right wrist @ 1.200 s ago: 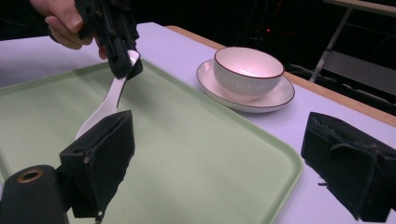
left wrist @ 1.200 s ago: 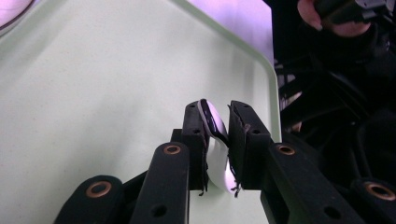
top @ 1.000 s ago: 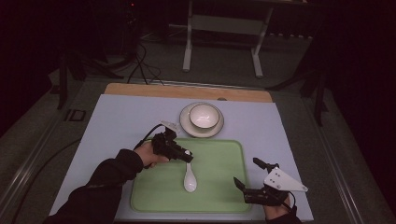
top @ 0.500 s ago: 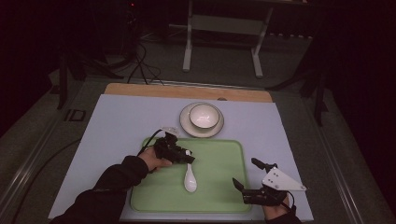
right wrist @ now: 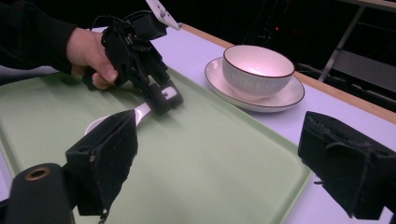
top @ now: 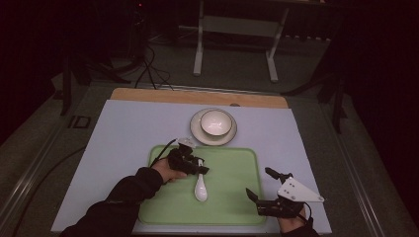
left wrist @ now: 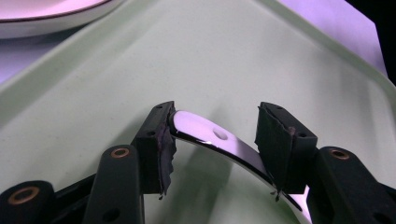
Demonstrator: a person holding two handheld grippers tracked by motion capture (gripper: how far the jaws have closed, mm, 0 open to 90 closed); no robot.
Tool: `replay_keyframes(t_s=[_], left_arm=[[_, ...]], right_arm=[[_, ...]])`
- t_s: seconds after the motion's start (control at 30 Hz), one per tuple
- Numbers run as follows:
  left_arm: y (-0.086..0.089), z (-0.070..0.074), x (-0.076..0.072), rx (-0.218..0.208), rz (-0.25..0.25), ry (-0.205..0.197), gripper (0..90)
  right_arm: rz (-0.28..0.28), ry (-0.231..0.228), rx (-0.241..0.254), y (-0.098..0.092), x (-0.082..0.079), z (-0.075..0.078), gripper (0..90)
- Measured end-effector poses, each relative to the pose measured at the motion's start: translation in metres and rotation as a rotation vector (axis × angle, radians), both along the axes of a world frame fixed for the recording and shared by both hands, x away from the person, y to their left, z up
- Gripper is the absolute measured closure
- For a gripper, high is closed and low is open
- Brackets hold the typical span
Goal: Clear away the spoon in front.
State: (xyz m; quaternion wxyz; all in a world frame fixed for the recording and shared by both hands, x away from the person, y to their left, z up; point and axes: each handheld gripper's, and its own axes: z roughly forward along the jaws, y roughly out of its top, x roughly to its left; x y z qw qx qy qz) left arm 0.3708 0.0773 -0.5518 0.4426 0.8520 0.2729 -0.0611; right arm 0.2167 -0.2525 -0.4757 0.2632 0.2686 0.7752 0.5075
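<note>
The left claw (left wrist: 212,135) has come down onto the handle of the white spoon (top: 200,183) – a second ago it hung a little up and left of the handle end, and it now sits low over it, jaws straddling the handle. In the left gripper view the two black pads stand either side of the glossy handle; the left pad touches it, while the right one seems just at its edge, so the pinch looks begun rather than firm. The spoon itself has not shifted: it lies flat on the green tray (top: 232,168), bowl end toward the person, handle pointing toward the bowl (top: 216,122) on its saucer (top: 213,136) beyond the tray's far rim.

The right claw (top: 263,183) has barely moved – it hovers over the tray's near right corner with its jaws spread wide and nothing between them, well apart from the spoon.

As I judge it, the reach is over and the grasp is the step in hand; closing fully on the handle should let the spoon be lifted off the tray on the counter (top: 128,128).
</note>
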Motion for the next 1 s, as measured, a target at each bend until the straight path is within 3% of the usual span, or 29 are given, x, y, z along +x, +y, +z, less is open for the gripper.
replay_keyframes(t_s=[0.27,0.67,0.77,0.83,0.87,1.0], left_arm=[[0.001,-0.001,0.0,0.003,0.03,-0.046,46.0],[0.005,0.012,0.002,-0.056,0.077,-0.082,45.9],[0.007,0.022,-0.001,-0.105,0.066,-0.094,43.3],[0.01,0.029,-0.002,-0.14,0.037,-0.082,32.6],[0.01,0.032,-0.003,-0.141,0.036,-0.082,27.6],[0.015,0.049,-0.009,-0.172,0.03,-0.105,22.9]], right_arm=[[-0.008,-0.007,0.001,0.0,0.0,0.0,11.5],[-0.01,-0.007,0.003,0.0,0.0,0.001,11.3],[-0.008,-0.012,0.007,-0.001,0.0,0.001,11.2],[-0.011,-0.012,0.01,-0.001,0.0,0.001,11.2],[-0.013,-0.014,0.012,-0.002,0.0,0.001,11.2],[-0.023,-0.022,0.012,-0.002,-0.001,0.002,11.1]])
